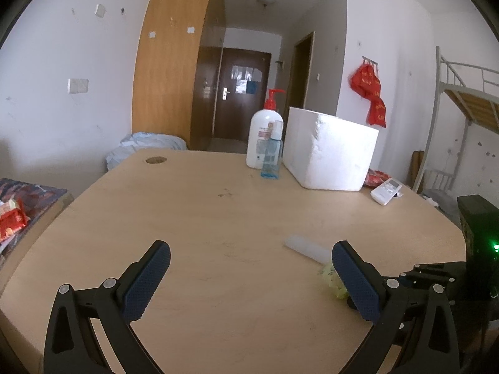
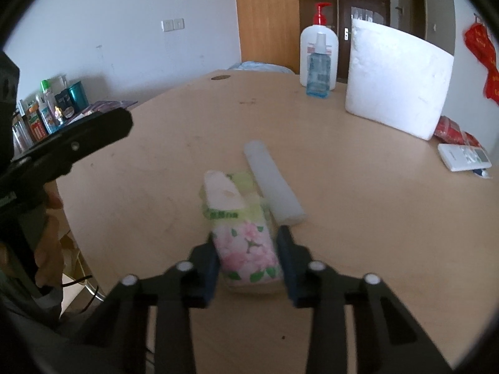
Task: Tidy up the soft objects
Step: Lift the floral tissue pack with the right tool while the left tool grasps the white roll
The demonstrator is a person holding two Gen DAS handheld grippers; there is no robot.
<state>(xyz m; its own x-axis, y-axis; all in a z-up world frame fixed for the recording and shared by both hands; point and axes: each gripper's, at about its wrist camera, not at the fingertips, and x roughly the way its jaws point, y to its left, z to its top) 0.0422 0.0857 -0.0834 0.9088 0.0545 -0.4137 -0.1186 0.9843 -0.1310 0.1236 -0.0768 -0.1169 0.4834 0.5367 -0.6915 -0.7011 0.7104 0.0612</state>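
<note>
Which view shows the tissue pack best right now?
The right wrist view: the tissue pack lies in full between the right gripper, its floral wrap clear. The left wrist view shows only a yellow-green corner behind a left gripper finger.

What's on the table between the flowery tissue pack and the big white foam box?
In the right wrist view, a white roll lies beside the tissue pack; beyond it only bare table reaches the foam box.

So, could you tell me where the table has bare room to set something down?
The wide stretch of table between the cable hole and the left gripper is bare. It is crowded around the foam box, bottles and remote.
</note>
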